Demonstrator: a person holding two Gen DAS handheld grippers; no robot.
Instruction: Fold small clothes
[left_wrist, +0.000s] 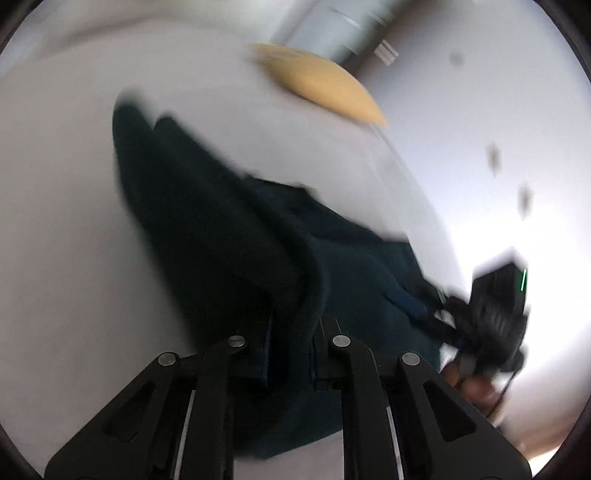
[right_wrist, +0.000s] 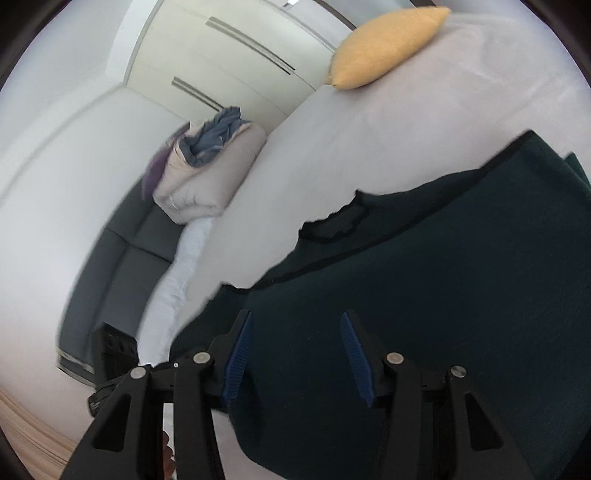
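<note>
Yellow pillow (right_wrist: 384, 46) on white bed (right_wrist: 369, 147); folded duvet (right_wrist: 210, 177) beside.

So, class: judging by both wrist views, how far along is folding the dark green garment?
Early. The dark green knit garment lies spread on the white bed. In hand: left gripper pinches a fold. Right gripper is open above it. All folding remains.
</note>
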